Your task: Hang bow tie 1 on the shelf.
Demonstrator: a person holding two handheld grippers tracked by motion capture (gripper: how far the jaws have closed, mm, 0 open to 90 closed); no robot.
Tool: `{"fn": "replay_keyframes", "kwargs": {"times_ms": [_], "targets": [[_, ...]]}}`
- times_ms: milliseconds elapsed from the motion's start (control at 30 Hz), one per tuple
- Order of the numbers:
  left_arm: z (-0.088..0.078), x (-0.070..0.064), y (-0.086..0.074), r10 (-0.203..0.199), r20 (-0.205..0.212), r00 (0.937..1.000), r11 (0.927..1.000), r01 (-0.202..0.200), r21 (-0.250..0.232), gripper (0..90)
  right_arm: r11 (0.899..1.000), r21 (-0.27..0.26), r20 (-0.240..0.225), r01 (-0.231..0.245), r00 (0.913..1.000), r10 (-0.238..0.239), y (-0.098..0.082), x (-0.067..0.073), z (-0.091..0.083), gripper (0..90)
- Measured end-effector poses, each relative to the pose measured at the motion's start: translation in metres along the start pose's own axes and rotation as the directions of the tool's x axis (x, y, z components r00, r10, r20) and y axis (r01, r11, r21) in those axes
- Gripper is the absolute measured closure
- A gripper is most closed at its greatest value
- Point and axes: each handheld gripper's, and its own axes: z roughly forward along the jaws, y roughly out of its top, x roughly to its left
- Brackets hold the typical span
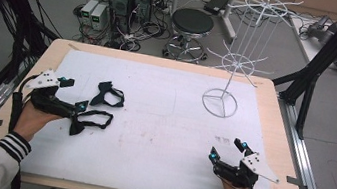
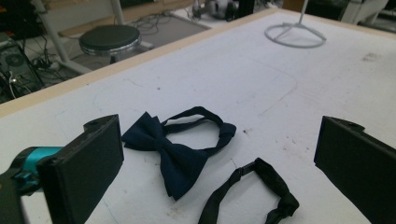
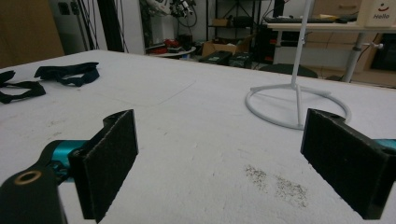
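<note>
1. The left gripper [image 2: 219, 163] hovers with jaws spread wide and empty above two bow ties on the white mat [image 1: 160, 138].
2. The nearer bow tie [image 2: 173, 151] lies flat, its strap looped behind; the other bow tie [image 2: 261, 191] lies just beside it.
3. Both look light, soft and floppy; the strap would likely sag.
4. I would pinch the knot at the centre.
5. The right gripper [image 3: 219, 158] rests open, holding nothing, near the wire stand [image 3: 299, 100].

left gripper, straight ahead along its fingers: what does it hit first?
Likely the dark navy fabric bow tie, lying on the white table cover between the open left gripper fingers' line. A black strap loop lies just beside; depth is unclear.
</note>
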Motion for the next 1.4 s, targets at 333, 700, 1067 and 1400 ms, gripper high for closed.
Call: {"fn": "replay_keyframes", "kwargs": {"times_ms": [333,700,1067,1400], "targets": [[0.016,0.012,0.013,-0.008,0.020,0.9998,0.9944,0.006,0.105,1.8,1.000,0.000,-0.001,0.001,1.0000,-0.001,0.000,0.000,0.000,10.3],[0.037,0.028,0.025,-0.028,0.037,0.9989,0.9727,0.019,0.231,1.8,1.000,-0.007,0.003,0.007,1.0000,-0.007,0.000,-0.001,0.000,10.3],[0.052,0.035,0.029,-0.027,0.028,0.9992,0.9450,0.016,0.327,1.8,1.000,-0.004,0.000,-0.005,1.0000,0.005,0.000,-0.001,-0.001,10.3],[0.065,0.037,0.039,-0.008,0.055,0.9985,0.9159,-0.015,0.401,1.8,1.000,-0.008,0.000,-0.005,1.0000,0.005,0.000,-0.001,0.000,10.3]]}}
